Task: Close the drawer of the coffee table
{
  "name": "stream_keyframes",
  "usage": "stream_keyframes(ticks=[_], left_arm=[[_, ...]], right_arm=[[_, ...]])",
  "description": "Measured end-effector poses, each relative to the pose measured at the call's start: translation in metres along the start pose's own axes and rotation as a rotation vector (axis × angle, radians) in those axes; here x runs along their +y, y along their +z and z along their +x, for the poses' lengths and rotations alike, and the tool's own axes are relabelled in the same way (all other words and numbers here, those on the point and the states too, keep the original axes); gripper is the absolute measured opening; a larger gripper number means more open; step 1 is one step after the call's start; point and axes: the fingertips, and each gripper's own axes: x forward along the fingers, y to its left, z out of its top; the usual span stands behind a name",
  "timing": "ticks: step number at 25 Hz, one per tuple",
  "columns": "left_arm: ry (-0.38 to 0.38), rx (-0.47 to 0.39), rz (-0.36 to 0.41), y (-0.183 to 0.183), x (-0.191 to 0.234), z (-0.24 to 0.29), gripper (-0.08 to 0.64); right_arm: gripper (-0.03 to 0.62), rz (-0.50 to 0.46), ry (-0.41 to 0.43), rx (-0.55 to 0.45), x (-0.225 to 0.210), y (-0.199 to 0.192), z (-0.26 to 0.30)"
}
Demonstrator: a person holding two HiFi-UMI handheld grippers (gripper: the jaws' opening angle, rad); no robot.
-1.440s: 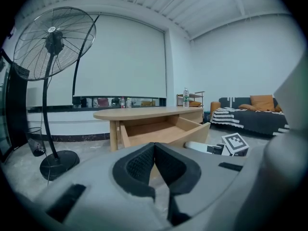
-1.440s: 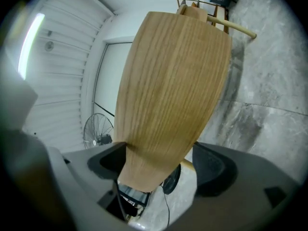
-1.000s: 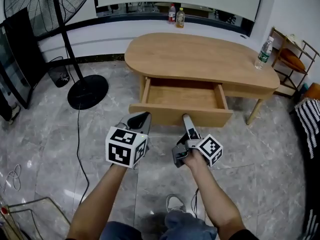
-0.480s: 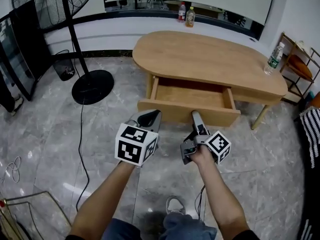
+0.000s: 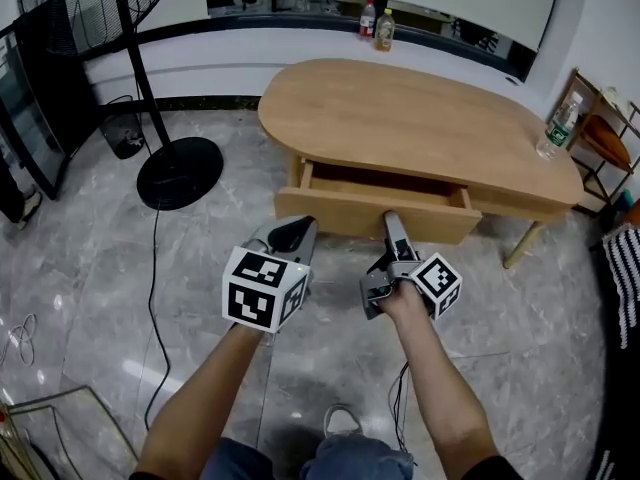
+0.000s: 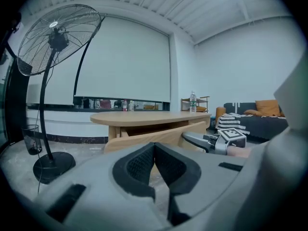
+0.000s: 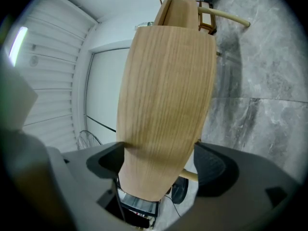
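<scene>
The oval wooden coffee table (image 5: 420, 108) has its drawer (image 5: 375, 216) pulled out a short way; only a narrow strip of its inside shows. My right gripper (image 5: 397, 226) is turned on its side with its tip against the drawer front. In the right gripper view the drawer front (image 7: 163, 105) fills the gap between the spread jaws of my right gripper (image 7: 161, 162), which is open. My left gripper (image 5: 290, 236) hovers left of it, short of the drawer. In its own view my left gripper (image 6: 154, 150) is shut and empty, its pads meeting.
A standing fan (image 5: 175, 173) with a floor cable (image 5: 152, 298) stands to the left, with a small bin (image 5: 122, 133) behind it. A water bottle (image 5: 557, 128) sits on the table's right end. Two bottles (image 5: 377, 23) stand on the back ledge. A chair (image 5: 600, 128) is at the right.
The drawer has slid in from wide open to only slightly open, with my right gripper following against its front. My left gripper stayed beside it.
</scene>
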Motion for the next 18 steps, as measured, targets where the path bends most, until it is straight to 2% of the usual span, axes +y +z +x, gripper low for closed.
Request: stream_keyframes(ticks=[18], left_arm=[[0.037, 0.005, -0.013, 0.003, 0.032, 0.064, 0.002]], right_arm=[[0.442, -0.022, 0.016, 0.002, -0.017, 0.039, 0.088]])
